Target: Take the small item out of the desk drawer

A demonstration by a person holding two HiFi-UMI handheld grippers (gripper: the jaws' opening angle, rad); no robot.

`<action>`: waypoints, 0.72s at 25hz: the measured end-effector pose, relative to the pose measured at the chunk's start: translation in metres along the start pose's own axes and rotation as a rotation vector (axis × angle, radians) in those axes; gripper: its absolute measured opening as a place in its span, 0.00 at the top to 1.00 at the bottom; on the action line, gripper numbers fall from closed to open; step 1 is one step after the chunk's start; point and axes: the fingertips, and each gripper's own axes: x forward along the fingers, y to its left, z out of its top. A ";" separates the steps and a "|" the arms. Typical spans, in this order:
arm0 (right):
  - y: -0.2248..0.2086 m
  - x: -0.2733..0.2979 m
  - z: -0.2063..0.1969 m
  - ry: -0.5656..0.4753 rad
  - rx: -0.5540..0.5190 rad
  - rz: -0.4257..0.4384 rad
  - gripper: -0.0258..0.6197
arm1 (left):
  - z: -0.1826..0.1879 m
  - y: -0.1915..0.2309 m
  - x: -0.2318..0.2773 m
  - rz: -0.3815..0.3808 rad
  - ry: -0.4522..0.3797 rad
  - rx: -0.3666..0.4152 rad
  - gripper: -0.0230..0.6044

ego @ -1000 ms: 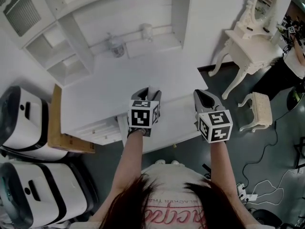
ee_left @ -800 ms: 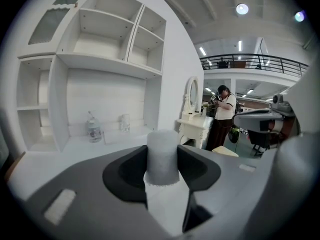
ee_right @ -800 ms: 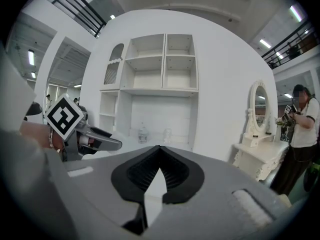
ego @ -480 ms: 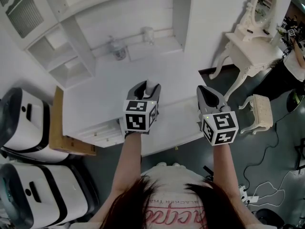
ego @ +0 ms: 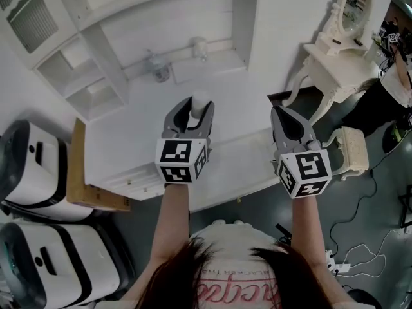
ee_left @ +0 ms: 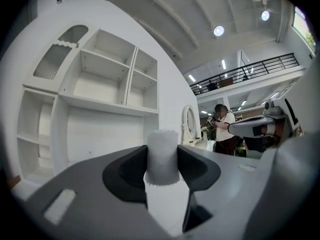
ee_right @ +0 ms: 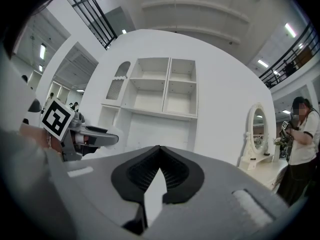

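Note:
My left gripper (ego: 193, 107) is shut on a small white cylinder-shaped item (ego: 199, 103), held above the white desk (ego: 129, 127). In the left gripper view the white item (ee_left: 162, 156) stands upright between the dark pads and sticks out above them. My right gripper (ego: 288, 120) hangs to the right of it over the desk's right end, shut with nothing in it; in the right gripper view the ridged pads meet at the tips (ee_right: 159, 149). The desk's drawer fronts (ego: 132, 176) show at the near edge, left of my left arm.
A white hutch with open shelves (ego: 96, 76) rises behind the desk, with two small objects (ego: 158, 66) on its back ledge. A white vanity with an oval mirror (ego: 341, 37) and a stool (ego: 353, 148) stand at the right. White machines (ego: 38, 172) sit at the left. A person (ee_left: 222, 129) stands beyond.
Both grippers have risen and tipped up from the desk's near edge. The white item now shows between the left gripper's jaws. The right gripper has moved slightly right.

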 end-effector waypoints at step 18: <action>-0.027 -0.019 0.045 -0.140 0.000 -0.077 0.96 | 0.067 0.019 -0.032 0.068 -0.215 0.080 0.65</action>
